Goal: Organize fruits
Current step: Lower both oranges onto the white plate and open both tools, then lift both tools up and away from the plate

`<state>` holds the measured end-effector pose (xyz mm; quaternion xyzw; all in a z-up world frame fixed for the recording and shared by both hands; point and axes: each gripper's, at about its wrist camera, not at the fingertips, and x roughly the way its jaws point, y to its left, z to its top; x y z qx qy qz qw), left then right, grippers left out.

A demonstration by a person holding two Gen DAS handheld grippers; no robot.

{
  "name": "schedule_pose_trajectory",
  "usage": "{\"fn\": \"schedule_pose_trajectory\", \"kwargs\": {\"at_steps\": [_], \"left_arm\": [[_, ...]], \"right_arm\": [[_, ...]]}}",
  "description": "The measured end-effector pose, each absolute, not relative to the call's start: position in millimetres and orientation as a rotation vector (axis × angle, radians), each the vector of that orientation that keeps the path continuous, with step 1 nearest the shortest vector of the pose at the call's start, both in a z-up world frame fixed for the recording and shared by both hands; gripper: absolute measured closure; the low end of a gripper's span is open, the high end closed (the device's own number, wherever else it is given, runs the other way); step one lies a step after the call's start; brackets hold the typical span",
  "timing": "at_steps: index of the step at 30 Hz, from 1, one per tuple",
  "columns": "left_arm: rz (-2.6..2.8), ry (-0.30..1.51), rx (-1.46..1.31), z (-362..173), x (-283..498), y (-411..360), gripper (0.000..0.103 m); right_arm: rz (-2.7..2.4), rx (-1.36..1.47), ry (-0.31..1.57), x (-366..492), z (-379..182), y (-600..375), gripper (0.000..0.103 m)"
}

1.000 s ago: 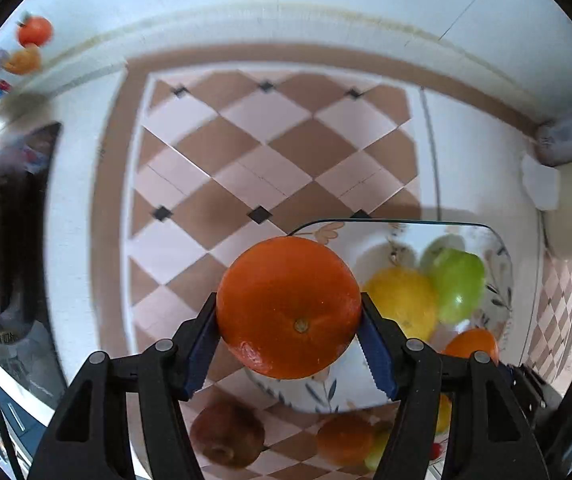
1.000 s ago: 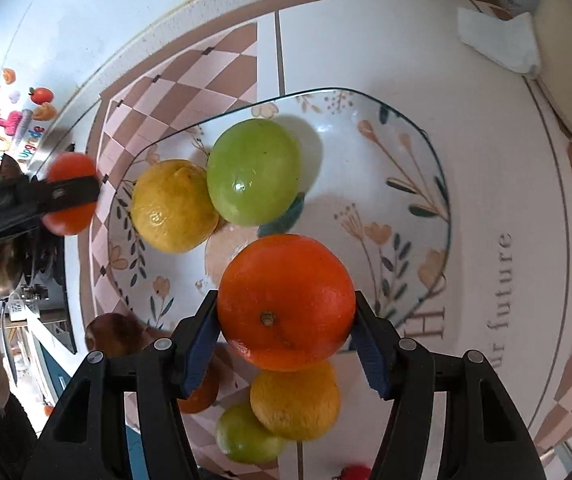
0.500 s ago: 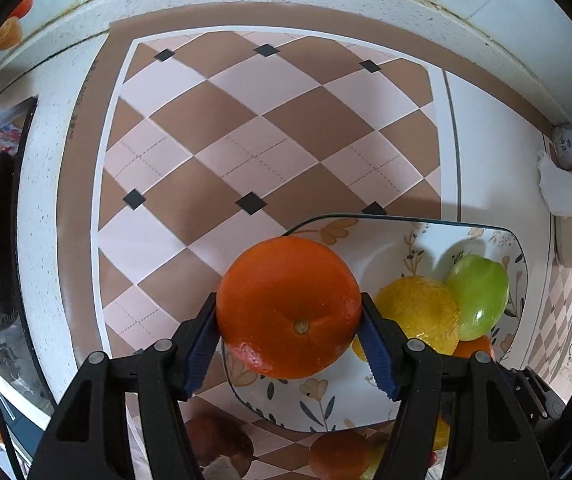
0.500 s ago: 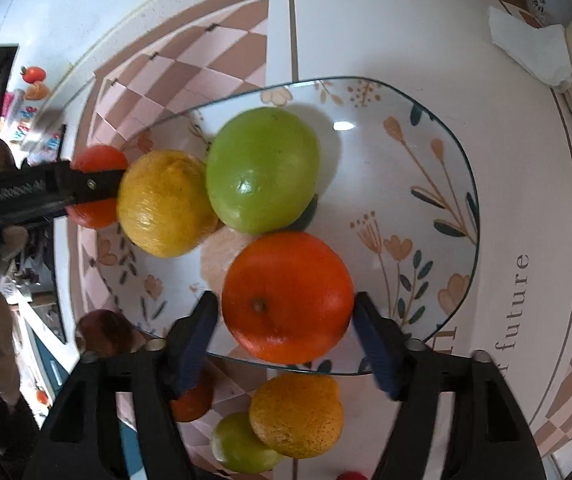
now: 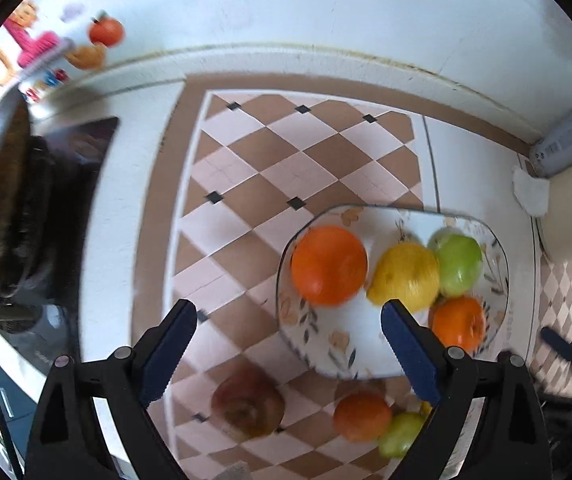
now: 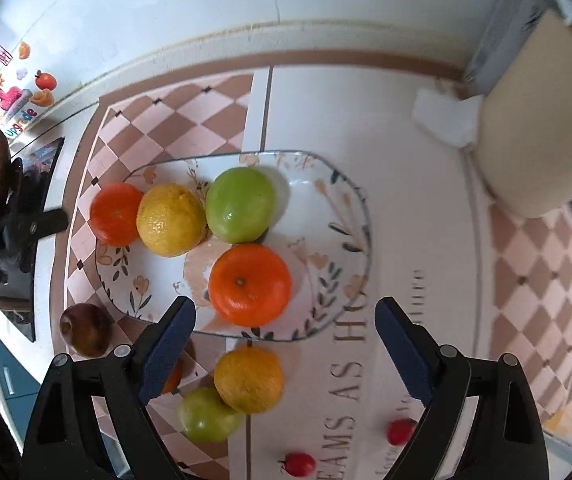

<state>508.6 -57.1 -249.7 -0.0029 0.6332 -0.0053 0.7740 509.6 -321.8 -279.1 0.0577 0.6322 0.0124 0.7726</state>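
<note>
Left wrist view is showing the left gripper (image 5: 289,338) hanging over the checkered mat (image 5: 270,184) with its jaws spread wide and nothing between them. Just ahead, the floral plate (image 5: 325,344) is carrying four fruits: an orange (image 5: 327,265) at its left end, a lemon (image 5: 405,276) touching a green apple (image 5: 458,265), and a second orange (image 5: 458,323) near the front rim.

Right wrist view is showing the right gripper (image 6: 285,334) with its jaws likewise parted and empty, sitting above the plate's near edge. The second orange (image 6: 250,285) is lying on the plate (image 6: 325,208) just ahead of the fingertips (image 6: 178,322), apart from them. The first orange (image 6: 114,214) is pressing against the lemon (image 6: 170,225), which is touching the green apple (image 6: 241,205).

Off the plate, fruit is waiting on the mat: a brown fruit (image 6: 86,329), a yellow-orange citrus (image 6: 249,380) touching a small green fruit (image 6: 206,416), a partly hidden orange fruit (image 6: 174,376) behind the left finger, and two small red fruits (image 6: 297,464) nearer the camera. The left gripper's dark arm (image 6: 14,232) is reaching in from the left edge.
</note>
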Motion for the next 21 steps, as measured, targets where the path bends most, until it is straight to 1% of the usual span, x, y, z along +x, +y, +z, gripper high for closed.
{"fn": "schedule_pose_trajectory", "kwargs": {"at_steps": [8,21], "left_arm": [[-0.055,1.291,0.054,-212.3,461.9,-66.6,0.009],[-0.089,1.137,0.073,-142.4,398.6,-71.3,0.009]], "right_arm": [[-0.021,0.12,1.271,467.9,-232.1,-324.5,0.009],[-0.042,0.207,1.133,401.0,-148.9,-323.2,0.009]]}}
